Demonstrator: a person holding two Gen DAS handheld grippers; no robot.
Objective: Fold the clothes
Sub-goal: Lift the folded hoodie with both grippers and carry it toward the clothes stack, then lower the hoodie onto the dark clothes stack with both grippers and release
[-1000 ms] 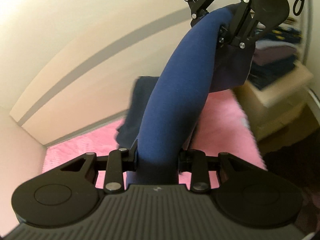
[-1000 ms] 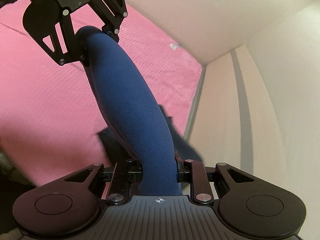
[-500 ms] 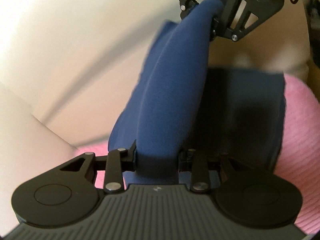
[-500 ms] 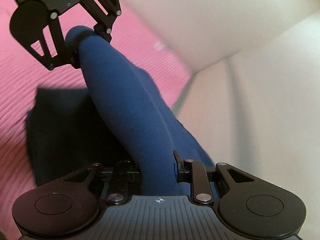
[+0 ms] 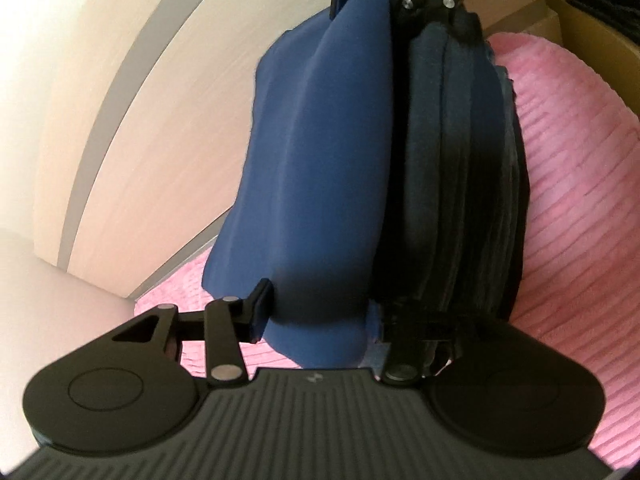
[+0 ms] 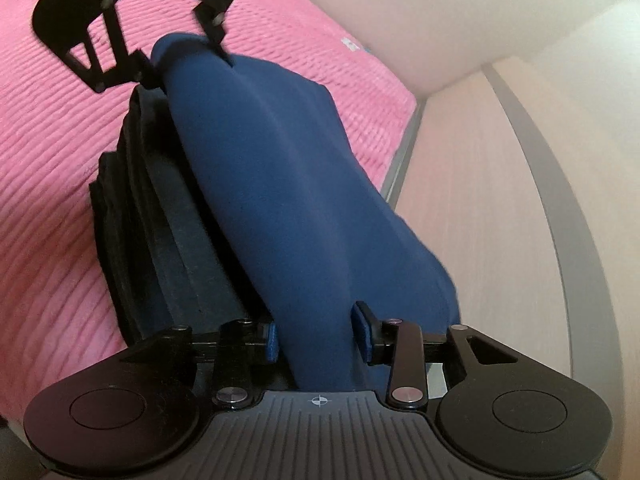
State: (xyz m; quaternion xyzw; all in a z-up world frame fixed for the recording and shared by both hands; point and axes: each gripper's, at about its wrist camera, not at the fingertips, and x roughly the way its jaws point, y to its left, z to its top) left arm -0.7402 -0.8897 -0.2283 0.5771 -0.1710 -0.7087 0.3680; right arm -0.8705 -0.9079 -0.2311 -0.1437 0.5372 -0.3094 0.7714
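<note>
Garment: blue cloth (image 5: 320, 168) bunched into a thick roll, strung between the two claws; its darker folded layers (image 5: 460, 184) lie alongside on the pink blanket (image 5: 568, 184).
Left claw: (image 5: 320, 316) jaws opening, with the cloth's end between them; the one pad (image 5: 260, 312) in plain sight sits at the fabric's edge, the other is hidden behind dark folds, so whether it still pinches I cannot tell.
Right claw: (image 6: 316, 338) partly spread, the cloth's other end between its blue pads (image 6: 362, 332); both pads sit against the fabric's sides, pinching it.
Facing view: each camera shows the other claw at the cloth's far end, at the top of the picture.
Surroundings: pale wood panel (image 6: 500, 208) with a grey stripe beside the blanket; a cardboard box (image 5: 600, 36) at the blanket's far side.
</note>
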